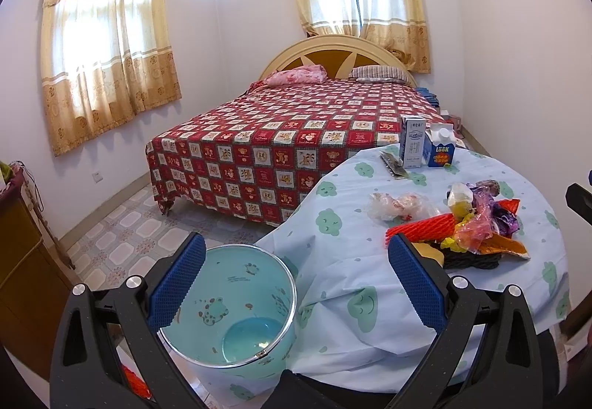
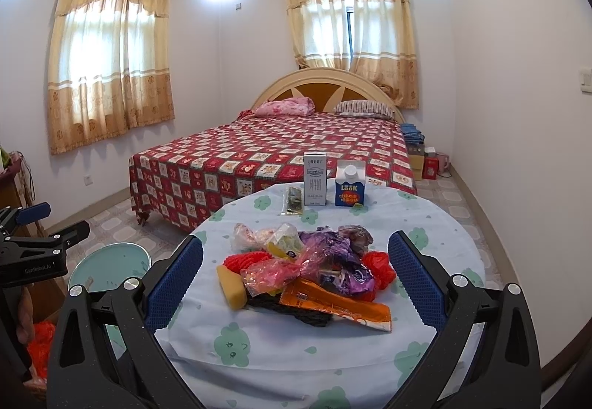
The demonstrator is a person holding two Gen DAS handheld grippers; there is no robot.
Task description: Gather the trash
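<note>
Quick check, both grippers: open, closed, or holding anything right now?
Left gripper: open, holding nothing, above the teal trash bin.
Right gripper: open, holding nothing, facing the wrapper pile on the table.

The blue carton (image 2: 350,186) reads "LOOK" — just beside it, the white carton (image 2: 315,180) bears Chinese print; the left gripper (image 2: 33,253) reads "GenRobot.AI".

Left gripper (image 1: 296,263) gapes above teal bin (image 1: 229,309).
</note>
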